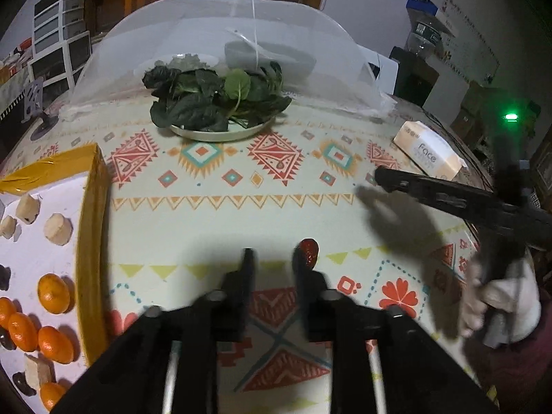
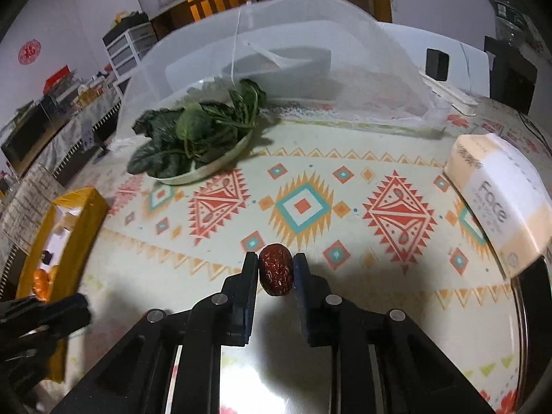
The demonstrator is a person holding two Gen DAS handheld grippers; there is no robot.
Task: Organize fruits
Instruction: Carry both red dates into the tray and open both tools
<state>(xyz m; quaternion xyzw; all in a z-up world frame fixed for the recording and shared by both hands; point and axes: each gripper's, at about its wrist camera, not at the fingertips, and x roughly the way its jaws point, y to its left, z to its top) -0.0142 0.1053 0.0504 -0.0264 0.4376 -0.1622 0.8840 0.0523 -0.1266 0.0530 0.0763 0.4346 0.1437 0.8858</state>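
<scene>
My right gripper [image 2: 275, 267] is shut on a wrinkled red date [image 2: 275, 270], held above the patterned tablecloth. My left gripper [image 1: 274, 262] is open; a second red date [image 1: 309, 251] sits at the tip of its right finger [image 1: 303, 269], and I cannot tell whether it touches. A yellow-rimmed box [image 1: 90, 220] at the left holds several oranges [image 1: 52, 292], banana pieces [image 1: 58, 228] and dark dates. The right gripper also shows at the right of the left wrist view [image 1: 379, 176]. The box shows at the left of the right wrist view [image 2: 79, 203].
A plate of dark leafy greens [image 1: 217, 101] stands mid-table, in front of a white mesh food cover [image 1: 220, 34]. A tissue pack marked "Face" [image 1: 429, 153] lies at the right edge. It is also in the right wrist view [image 2: 500, 203].
</scene>
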